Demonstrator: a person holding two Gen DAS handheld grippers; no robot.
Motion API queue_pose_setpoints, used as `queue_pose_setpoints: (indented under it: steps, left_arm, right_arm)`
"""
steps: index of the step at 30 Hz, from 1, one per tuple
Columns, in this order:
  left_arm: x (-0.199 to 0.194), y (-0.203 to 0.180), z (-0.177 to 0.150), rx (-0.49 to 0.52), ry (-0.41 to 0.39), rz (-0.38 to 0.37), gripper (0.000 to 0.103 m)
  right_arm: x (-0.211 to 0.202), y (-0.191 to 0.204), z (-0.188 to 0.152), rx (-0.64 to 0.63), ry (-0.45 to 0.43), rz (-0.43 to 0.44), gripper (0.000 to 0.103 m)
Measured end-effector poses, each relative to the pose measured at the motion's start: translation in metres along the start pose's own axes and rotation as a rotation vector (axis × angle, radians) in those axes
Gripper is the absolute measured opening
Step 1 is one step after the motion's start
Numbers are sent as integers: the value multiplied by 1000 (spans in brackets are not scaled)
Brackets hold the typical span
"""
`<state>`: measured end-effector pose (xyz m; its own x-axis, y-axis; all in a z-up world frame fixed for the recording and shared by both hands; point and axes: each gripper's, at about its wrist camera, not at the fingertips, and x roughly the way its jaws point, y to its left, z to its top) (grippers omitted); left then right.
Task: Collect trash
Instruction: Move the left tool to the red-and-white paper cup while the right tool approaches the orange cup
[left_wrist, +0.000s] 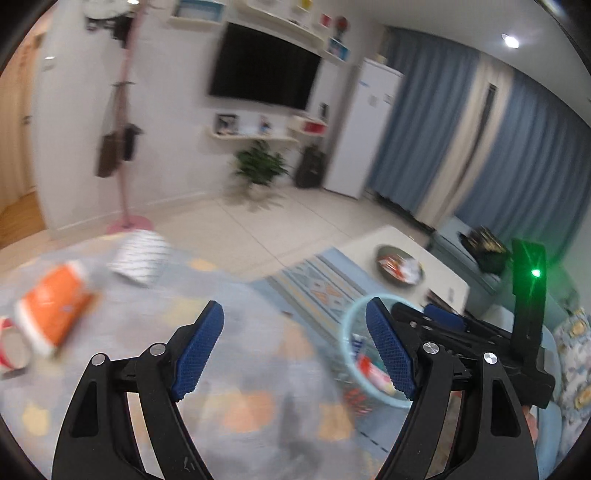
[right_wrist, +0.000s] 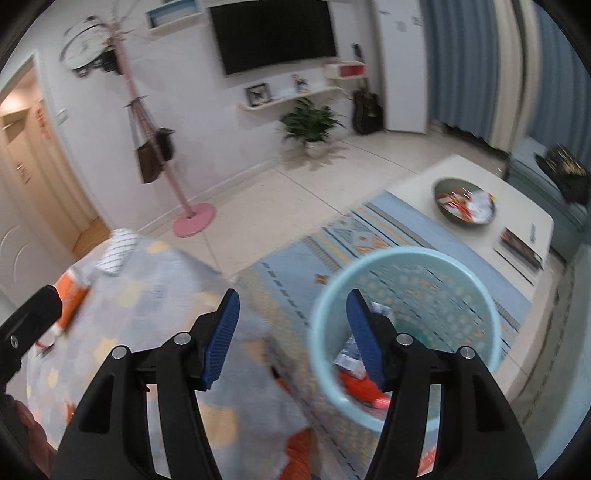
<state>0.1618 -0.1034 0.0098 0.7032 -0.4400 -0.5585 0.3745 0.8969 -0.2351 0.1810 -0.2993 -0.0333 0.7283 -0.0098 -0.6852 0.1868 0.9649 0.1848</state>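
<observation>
We see our right gripper (right_wrist: 291, 314) with jaws apart and nothing between them, its right finger over the light blue basket (right_wrist: 461, 280) holding wrappers (right_wrist: 360, 387).

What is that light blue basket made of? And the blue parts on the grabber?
The basket looks like plastic: smooth pale rim, walls pierced with a regular lattice of holes showing the rug behind. The pads on the right gripper look like rubber or soft plastic, matte with fine ridges. I can't be certain from looks alone.

A black television (right_wrist: 275, 33) hangs above a potted plant (right_wrist: 312, 123), with a pink coat stand (right_wrist: 155, 122) nearby.
</observation>
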Motion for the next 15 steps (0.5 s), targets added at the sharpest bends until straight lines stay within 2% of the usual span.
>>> queue_pose_setpoints:
  steps: [3, 5, 9, 13, 15]
  left_arm:
    - [-24, 35, 3, -45, -39, 82, 78]
    - [-37, 62, 3, -86, -55, 135, 78]
    - [-62, 126, -4, -185, -65, 244, 78]
    - [-79, 187, -13, -282, -55, 369, 78]
    - [-78, 213, -18, -306, 1, 438, 81]
  right_arm:
    - [-2, 37, 0, -63, -16, 35, 62]
    - [-4, 66, -4, -131, -28, 53, 71]
    - [-5, 128, -14, -250, -36, 133, 73]
    - [1, 174, -17, -314, -23, 199, 83]
    - [7, 195, -17, -334, -4, 235, 85]
